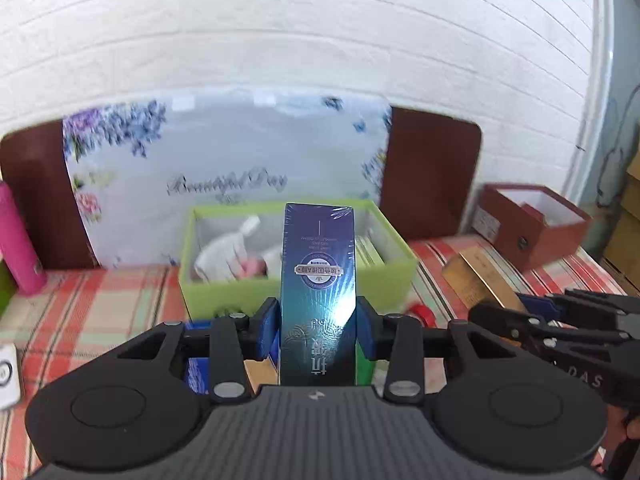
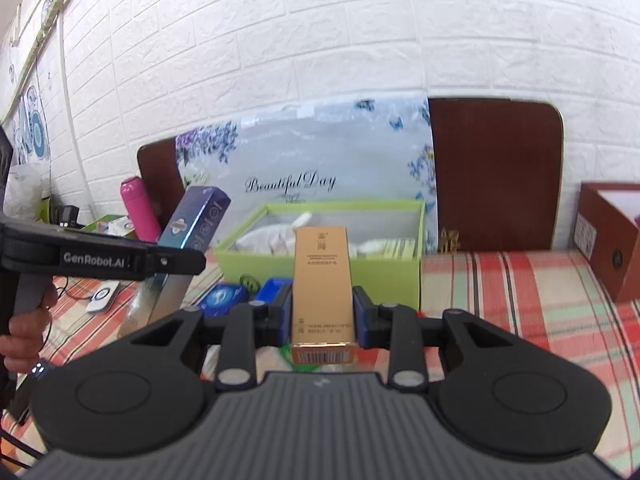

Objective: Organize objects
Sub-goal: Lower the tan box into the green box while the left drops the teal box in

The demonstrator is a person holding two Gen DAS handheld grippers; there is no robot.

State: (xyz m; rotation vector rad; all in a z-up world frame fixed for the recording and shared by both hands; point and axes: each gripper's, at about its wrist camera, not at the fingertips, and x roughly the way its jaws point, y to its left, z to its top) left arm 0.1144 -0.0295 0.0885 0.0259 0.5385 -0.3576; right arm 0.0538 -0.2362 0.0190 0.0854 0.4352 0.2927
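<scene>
A plaid-covered tabletop [image 2: 520, 292] in red, green and cream carries the scene, backed by a white brick-pattern wall [image 2: 320, 40]. Leaning against the wall at the far side is a dark brown board [image 2: 496, 176], with a floral panel [image 2: 320, 152] lettered "Beautiful Day" in front of it. Near the panel sits an open lime-green box [image 2: 320, 276] holding white packets and a row of thin cards. At the far right stands an open red-brown box [image 1: 528, 228] with a white lining; at the far left, a pink bottle [image 2: 140, 210] stands upright. The left gripper [image 1: 318, 320] has its blue-padded fingers [image 1: 268, 320] pinching a tall blue-green carton [image 1: 318, 280], held upright above the tabletop just in front of the green box. The right gripper [image 2: 322, 314] has its fingers [image 2: 366, 316] clamped on a gold carton [image 2: 322, 292], also held upright in front of the green box, to the right of the blue-green one. A blue packet [image 2: 222, 298] lies on the cloth below, close to the green box's near wall.
</scene>
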